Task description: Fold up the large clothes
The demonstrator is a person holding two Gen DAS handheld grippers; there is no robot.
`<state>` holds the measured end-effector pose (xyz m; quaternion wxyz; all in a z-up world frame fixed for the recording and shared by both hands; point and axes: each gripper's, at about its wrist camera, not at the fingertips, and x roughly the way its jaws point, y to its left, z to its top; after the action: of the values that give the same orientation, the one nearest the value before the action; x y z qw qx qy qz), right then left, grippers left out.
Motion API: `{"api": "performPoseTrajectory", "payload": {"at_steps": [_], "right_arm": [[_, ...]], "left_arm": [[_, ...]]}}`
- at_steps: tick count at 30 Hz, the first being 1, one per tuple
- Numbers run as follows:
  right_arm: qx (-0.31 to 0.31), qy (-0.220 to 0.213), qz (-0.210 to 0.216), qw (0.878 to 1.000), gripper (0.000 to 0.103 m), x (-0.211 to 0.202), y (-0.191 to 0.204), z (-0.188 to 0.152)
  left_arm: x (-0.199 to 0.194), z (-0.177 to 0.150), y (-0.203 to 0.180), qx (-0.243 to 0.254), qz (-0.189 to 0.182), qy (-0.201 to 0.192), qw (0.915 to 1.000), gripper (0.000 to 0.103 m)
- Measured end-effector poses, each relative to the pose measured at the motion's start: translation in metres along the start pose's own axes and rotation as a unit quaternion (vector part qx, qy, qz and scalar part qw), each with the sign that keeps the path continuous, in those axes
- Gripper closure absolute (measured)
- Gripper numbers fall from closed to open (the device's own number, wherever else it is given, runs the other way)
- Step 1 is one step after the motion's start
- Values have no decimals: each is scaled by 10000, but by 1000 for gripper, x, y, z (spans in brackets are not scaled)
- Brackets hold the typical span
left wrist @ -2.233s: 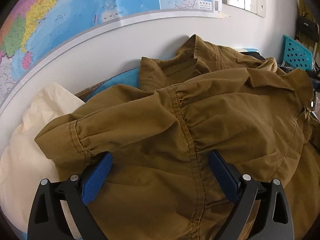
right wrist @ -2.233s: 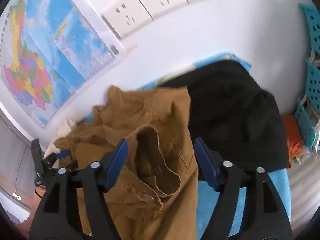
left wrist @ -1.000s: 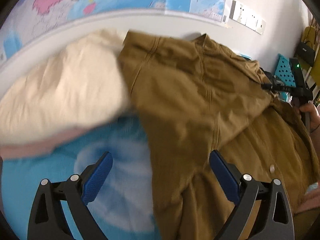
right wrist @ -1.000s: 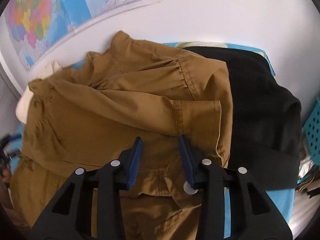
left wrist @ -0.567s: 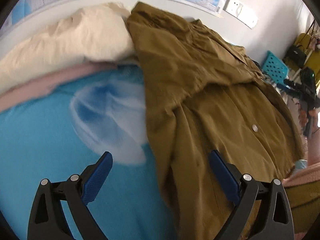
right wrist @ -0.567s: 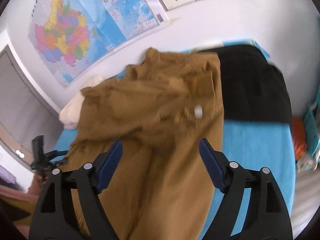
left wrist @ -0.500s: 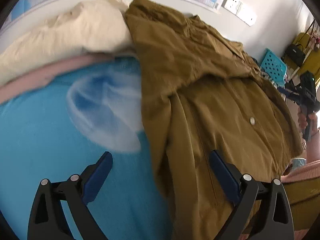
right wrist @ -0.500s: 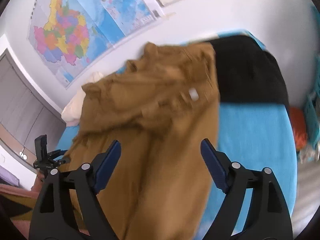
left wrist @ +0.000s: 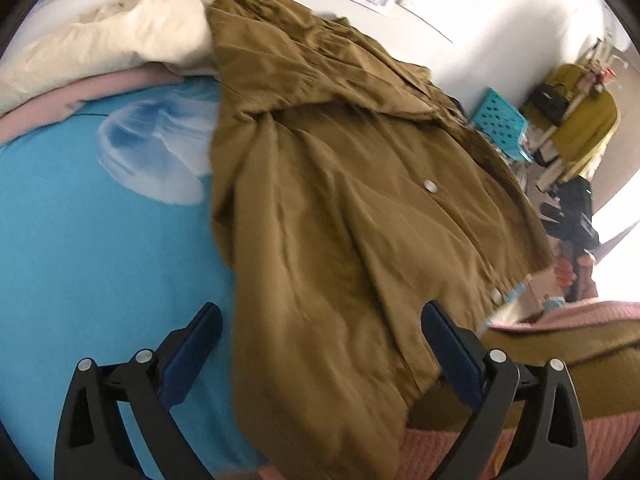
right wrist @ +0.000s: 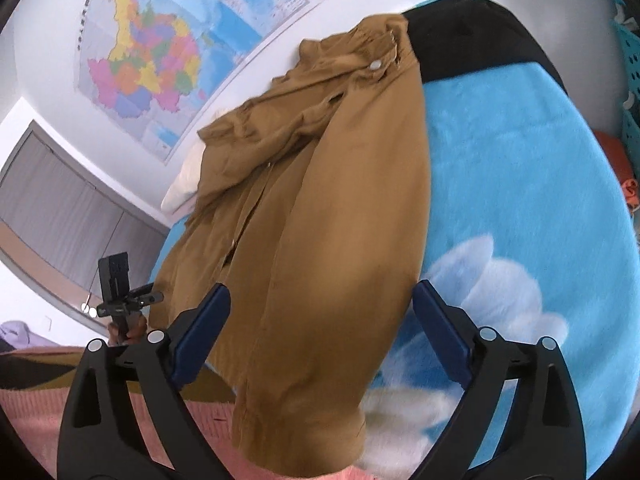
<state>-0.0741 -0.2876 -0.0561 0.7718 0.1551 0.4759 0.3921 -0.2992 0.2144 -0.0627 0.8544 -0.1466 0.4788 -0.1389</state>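
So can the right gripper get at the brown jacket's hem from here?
Probably yes: the right gripper, fingers opening and pressing on nothing, sits over the brown jacket, whose hem lies uncovered on top.

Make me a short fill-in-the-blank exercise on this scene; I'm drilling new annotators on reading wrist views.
1. The brown jacket lies spread on a ____ bedsheet.
2. At the jacket's far end, beside it, lies a ____ garment.
3. On the wall above the bed hangs a ____.
4. The pads of the left gripper stand apart, so it is ____.

Missing words: blue; black; map; open
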Motion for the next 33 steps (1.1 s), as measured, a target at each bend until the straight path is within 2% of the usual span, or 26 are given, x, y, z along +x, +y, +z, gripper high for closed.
{"api": "performPoseTrajectory", "payload": {"at_steps": [4,9,11,12,14,16,17,18,19,21,22,24,26,29,33], "right_arm": [[-67,68,101,9999,11,7,4,-11],[-261,188,577,9978,10,18,18,-20],[-385,271,563,9973,15,26,25,-22],[-406,292,526,9974,20,29,27,-23],[-334,289,572,9974,38,32,26,-23],[-208,214,550,9980,69,33,21,-23],[-129,168,560,9982,76,32,18,-23],[-66,98,599,9981,86,30,16,-23],[-22,55,649,9979,89,29,15,-24],[-2,-85,777,9969,90,23,17,-25],[19,-152,869,9961,92,19,18,-25],[112,-337,1105,9932,93,8,22,-21],[13,-596,1310,9896,94,-7,33,-17],[-346,-916,1474,9842,95,-31,56,-13],[-674,-1272,2013,9689,96,-61,77,-14]], "left_arm": [[-1,-12,-10,8,-386,80,9992,7],[2,-17,-16,-110,-783,-14,9969,7],[4,-17,-19,-152,-837,-57,9964,7],[5,-16,-20,-158,-841,-82,9963,7],[7,-14,-20,-247,-857,-135,9959,7],[7,-13,-18,-454,-851,-199,9951,8],[6,-12,-18,-501,-800,-221,9953,15],[5,-12,-17,-520,-650,-233,9963,32],[6,-10,-17,-564,-397,-203,9974,42],[6,-8,-17,-599,5,-153,9981,81],[6,-7,-15,-695,105,-103,9975,83],[-1,-4,-13,-838,54,-164,9963,93],[-13,1,-15,-857,-65,-344,9957,94],[-46,6,-21,-829,-398,-863,9920,94],[-89,10,-33,-694,-646,-1432,9851,94]]}}
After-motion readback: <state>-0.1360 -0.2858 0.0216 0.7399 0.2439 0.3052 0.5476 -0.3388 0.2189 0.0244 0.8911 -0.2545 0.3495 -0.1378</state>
